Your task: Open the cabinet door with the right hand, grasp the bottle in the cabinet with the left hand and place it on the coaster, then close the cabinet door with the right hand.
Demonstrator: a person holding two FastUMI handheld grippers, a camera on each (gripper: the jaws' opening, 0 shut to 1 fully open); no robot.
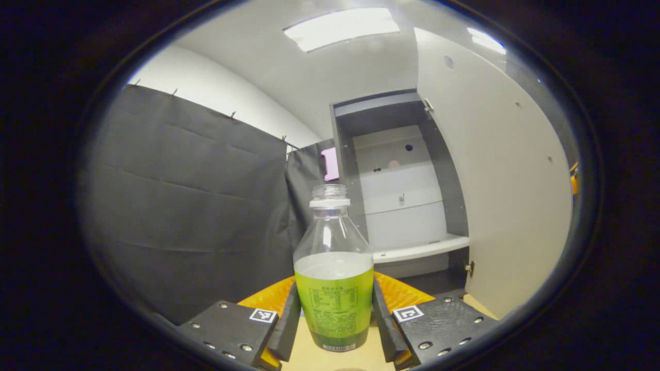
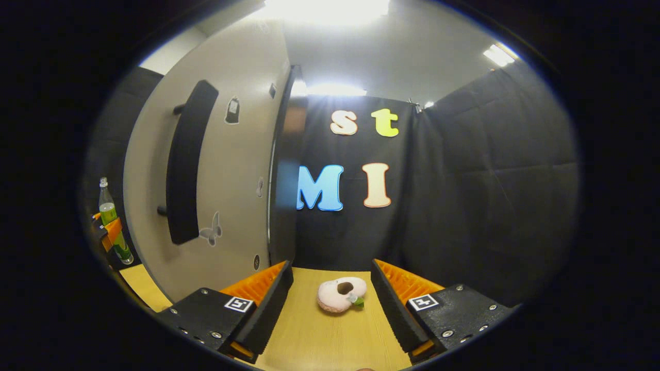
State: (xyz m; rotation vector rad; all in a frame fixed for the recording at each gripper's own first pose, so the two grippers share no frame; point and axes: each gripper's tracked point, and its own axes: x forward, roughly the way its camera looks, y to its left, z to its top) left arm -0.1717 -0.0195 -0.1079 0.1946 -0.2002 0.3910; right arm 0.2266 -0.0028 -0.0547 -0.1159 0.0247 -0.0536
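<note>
We see the bottle [image 1: 334,278] upright at six o'clock, clamped between the left gripper [image 1: 334,330] fingers, over the table [image 1: 330,358]. The cabinet door [image 1: 495,180] stands open at three o'clock. The right gripper [image 2: 331,309] is spread wide around nothing.

One bottle [image 1: 334,288], one cabinet door [image 2: 216,180], one plush toy [image 2: 341,294], two tools [image 1: 334,330]
</note>
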